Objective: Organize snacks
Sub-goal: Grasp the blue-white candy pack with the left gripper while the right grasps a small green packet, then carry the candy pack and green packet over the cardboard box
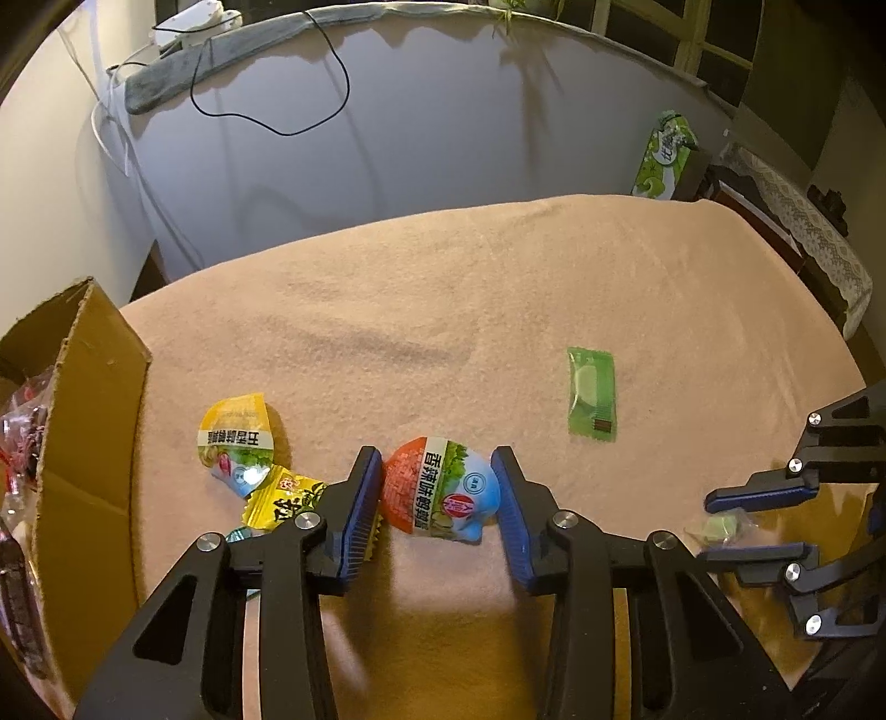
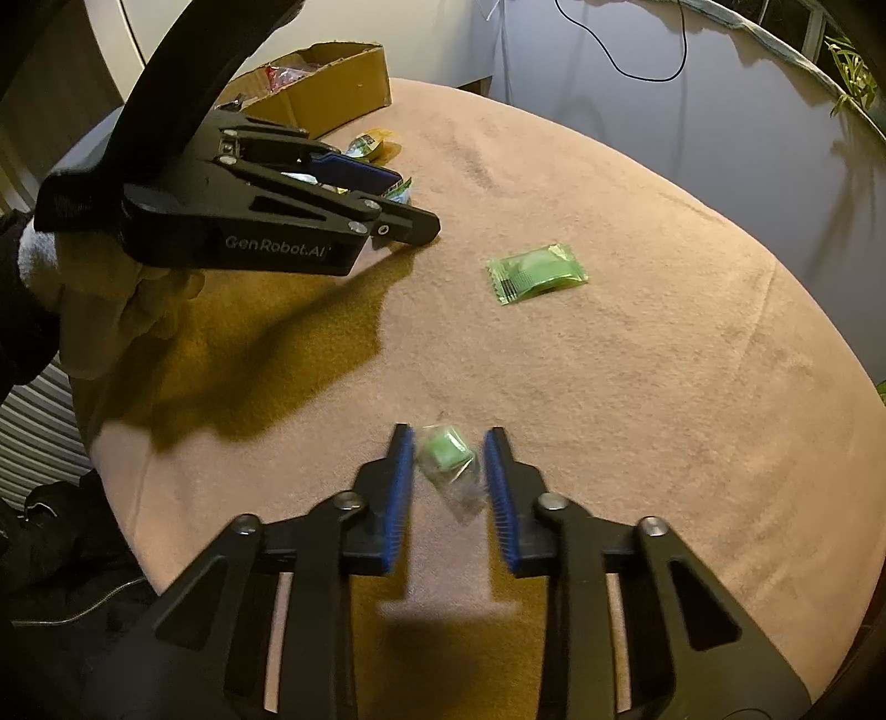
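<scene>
Both tools are straddling snacks unclamped: left tool (image 1: 440,498) around a pouch (image 1: 440,493), right tool (image 2: 449,476) around a slippery candy (image 2: 447,457) that is risking squirting out.

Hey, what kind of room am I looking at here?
Probably a home living or dining room: a table under a pink cloth, a paned window with a plant, and a lace-covered cabinet.

Peach cloth (image 1: 498,310) covers the table. Behind it, a pale wall (image 1: 443,127) with a black cable (image 1: 310,83) hanging. Window frames (image 1: 692,44) right of the wall.
</scene>
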`<state>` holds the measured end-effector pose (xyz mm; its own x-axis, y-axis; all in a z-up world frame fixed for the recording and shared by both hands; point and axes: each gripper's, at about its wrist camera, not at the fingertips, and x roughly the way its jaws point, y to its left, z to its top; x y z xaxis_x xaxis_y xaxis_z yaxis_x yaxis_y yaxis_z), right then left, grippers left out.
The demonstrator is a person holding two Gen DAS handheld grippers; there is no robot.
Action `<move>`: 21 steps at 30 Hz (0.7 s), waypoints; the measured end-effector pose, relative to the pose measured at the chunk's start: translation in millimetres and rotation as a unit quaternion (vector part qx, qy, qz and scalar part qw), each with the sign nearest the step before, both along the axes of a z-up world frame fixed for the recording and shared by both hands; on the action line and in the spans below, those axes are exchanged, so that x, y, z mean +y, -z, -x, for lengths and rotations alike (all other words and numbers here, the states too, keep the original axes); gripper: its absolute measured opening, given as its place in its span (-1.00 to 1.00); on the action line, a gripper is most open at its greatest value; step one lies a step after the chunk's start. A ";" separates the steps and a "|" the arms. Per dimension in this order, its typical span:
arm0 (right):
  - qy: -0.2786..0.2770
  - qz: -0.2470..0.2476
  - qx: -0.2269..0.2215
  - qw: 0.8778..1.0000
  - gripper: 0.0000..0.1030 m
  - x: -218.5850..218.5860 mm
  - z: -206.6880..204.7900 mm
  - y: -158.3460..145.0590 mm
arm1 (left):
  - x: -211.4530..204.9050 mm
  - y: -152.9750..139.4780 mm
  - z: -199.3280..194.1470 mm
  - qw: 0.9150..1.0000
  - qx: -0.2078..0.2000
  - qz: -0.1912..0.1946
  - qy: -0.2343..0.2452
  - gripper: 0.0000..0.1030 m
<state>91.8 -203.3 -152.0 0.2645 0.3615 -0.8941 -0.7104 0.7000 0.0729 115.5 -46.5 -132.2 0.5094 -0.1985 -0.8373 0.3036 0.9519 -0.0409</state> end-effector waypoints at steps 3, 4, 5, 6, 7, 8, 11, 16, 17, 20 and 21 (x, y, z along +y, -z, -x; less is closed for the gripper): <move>0.000 -0.002 0.001 1.000 -0.55 0.5 0.7 0.1 | 0.2 -0.8 1.5 1.000 0.000 0.006 0.000 -0.28; 0.000 -0.002 0.001 1.000 -0.55 0.1 0.7 -0.3 | 0.2 -2.2 2.4 1.000 -0.002 0.009 0.000 -0.31; 0.001 -0.003 0.002 1.000 -0.55 -0.1 0.7 -0.5 | 0.4 -4.8 4.0 1.000 -0.005 0.011 -0.001 -0.35; 0.002 -0.005 0.002 1.000 -0.55 -0.6 1.0 -1.0 | 0.8 -7.1 5.3 1.000 -0.008 0.014 -0.001 -0.37; 0.003 -0.005 0.002 1.000 -0.55 -0.9 0.7 -1.4 | 0.8 -9.8 6.5 1.000 -0.010 0.016 0.000 -0.42; 0.004 -0.006 0.002 1.000 -0.55 -1.5 1.3 -2.6 | 0.5 -12.3 7.6 1.000 -0.013 0.017 0.003 -0.47; 0.007 -0.007 -0.001 1.000 -0.55 -3.3 1.7 -5.5 | 0.3 -15.5 9.9 1.000 -0.018 0.017 0.006 -0.51; 0.008 -0.007 -0.003 1.000 -0.56 -4.5 2.9 -8.2 | -4.8 -10.0 8.4 1.000 -0.019 0.008 0.022 -0.49; 0.008 -0.007 -0.003 1.000 -0.56 -4.1 3.1 -8.1 | -5.6 -10.3 7.6 1.000 -0.021 0.005 0.020 -0.48; 0.010 -0.007 -0.002 1.000 -0.56 -5.0 3.3 -8.1 | -4.7 -7.6 1.5 1.000 -0.009 0.007 0.009 -0.16; 0.011 -0.008 -0.001 1.000 -0.56 -5.3 2.8 -8.1 | -4.2 -6.6 1.6 1.000 -0.008 0.005 0.004 -0.06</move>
